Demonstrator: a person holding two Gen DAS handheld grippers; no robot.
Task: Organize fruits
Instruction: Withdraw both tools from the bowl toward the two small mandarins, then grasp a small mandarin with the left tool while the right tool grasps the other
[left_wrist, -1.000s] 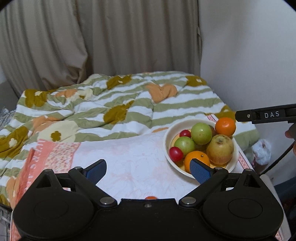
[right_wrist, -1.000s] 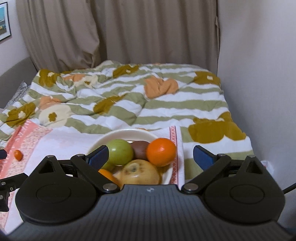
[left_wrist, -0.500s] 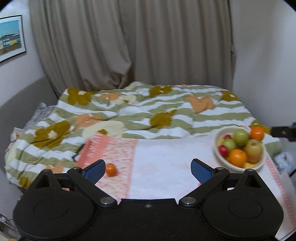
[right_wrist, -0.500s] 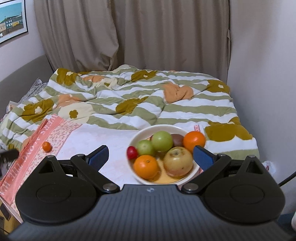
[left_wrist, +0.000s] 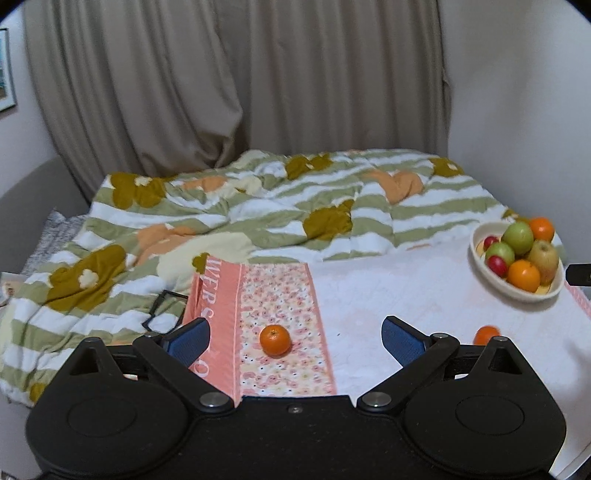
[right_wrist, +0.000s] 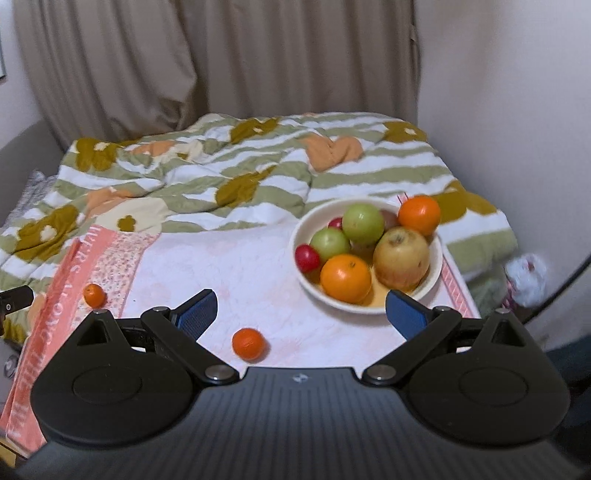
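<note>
With jaws apart and empty, the left hand-held gripper (left_wrist: 293, 338) faces a small mandarin (left_wrist: 275, 340) lying just ahead between its fingers: light, roundish, likely roll-prone, best pinched gently across its middle.

My left gripper (left_wrist: 295, 338) has swung left and pulled back: the fruit bowl (left_wrist: 517, 291) it faced a second ago now sits far right, and a small tangerine (left_wrist: 275, 340) lies between its fingers. My right gripper (right_wrist: 301, 312) backed off too, bringing a second tangerine (right_wrist: 248, 343) into view.
</note>
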